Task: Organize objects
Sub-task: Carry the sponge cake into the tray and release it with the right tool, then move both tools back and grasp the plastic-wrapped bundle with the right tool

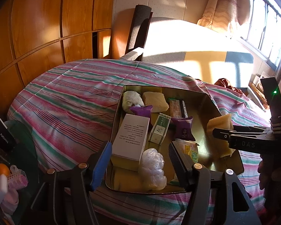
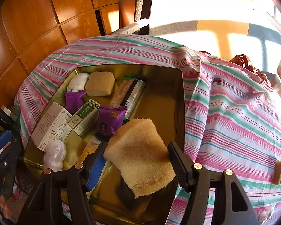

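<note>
The right gripper (image 2: 137, 161) clamps a sponge (image 2: 140, 155) above the nearly full tin (image 2: 179, 101); the left gripper (image 1: 138, 161) gapes empty over its near edge. Only the right wrist view shows one more sponge (image 2: 280, 172) left on the striped bedspread (image 2: 234, 112).

Both wrist cameras look down and forward at the gold tin (image 1: 211, 101), the left one from its near edge at 6 o'clock, the right one closer above its 4 o'clock side, both sharing the striped cloth (image 2: 234, 103)
</note>
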